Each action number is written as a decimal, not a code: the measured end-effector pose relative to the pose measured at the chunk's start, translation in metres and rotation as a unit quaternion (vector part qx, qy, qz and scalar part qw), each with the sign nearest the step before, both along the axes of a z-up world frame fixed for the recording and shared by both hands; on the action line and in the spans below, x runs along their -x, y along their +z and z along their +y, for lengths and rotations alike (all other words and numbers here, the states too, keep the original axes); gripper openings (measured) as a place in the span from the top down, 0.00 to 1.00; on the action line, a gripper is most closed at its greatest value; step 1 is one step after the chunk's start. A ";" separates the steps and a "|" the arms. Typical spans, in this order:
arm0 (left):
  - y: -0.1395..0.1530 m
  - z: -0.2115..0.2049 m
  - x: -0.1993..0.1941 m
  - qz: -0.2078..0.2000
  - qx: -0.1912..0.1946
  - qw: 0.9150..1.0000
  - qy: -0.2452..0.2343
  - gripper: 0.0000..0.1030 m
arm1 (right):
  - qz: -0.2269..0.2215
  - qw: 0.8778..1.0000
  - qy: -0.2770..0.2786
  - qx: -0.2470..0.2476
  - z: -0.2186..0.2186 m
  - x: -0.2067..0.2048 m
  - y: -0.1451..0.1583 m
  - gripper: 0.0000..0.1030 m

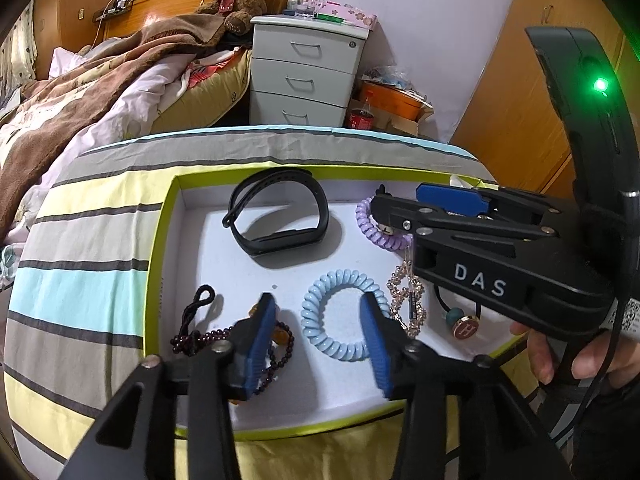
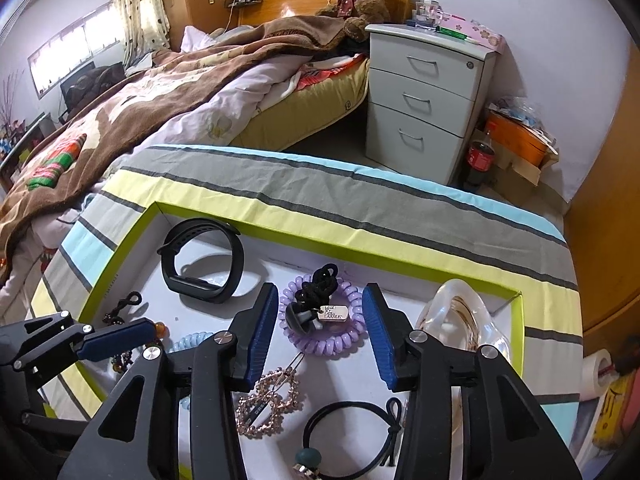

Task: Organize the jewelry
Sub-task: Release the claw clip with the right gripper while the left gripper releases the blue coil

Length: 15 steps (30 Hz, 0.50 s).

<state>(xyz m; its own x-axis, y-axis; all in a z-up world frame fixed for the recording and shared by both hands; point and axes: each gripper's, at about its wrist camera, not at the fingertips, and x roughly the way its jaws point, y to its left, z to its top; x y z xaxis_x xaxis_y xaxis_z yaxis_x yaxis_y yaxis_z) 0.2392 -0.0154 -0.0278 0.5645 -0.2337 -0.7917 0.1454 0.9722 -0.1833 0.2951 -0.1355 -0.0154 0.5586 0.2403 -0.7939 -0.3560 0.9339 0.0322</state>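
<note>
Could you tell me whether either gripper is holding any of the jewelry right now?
Neither: the left gripper and right gripper both stand open, gripping nothing.

Bright even indoor light, soft shadows in tray (image 1: pixel 160 240), strong fisheye bending, dark corners

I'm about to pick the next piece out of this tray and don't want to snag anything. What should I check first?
1. Left gripper jaws apart, nothing pinched: ok.
2. Right gripper jaws apart, nothing pinched: ok.
3. Blue coil band lies clear of other pieces: not ok, the rose-gold hair clip sits against its side.
4. Purple coil band free to lift alone: not ok, a black cord with a tag lies on it.
5. Black wristband lies on its own: ok.
6. Dark bead bracelet untangled: cannot tell.
</note>
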 end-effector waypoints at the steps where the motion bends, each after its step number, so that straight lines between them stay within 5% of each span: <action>1: 0.001 0.001 0.001 0.000 0.001 1.000 0.002 0.49 | -0.001 1.000 -0.001 -0.002 -0.001 0.001 0.001 0.56; 15: 0.020 0.005 0.021 -0.020 0.000 1.000 0.024 0.30 | -0.022 0.999 -0.036 -0.033 -0.015 0.030 0.028 0.51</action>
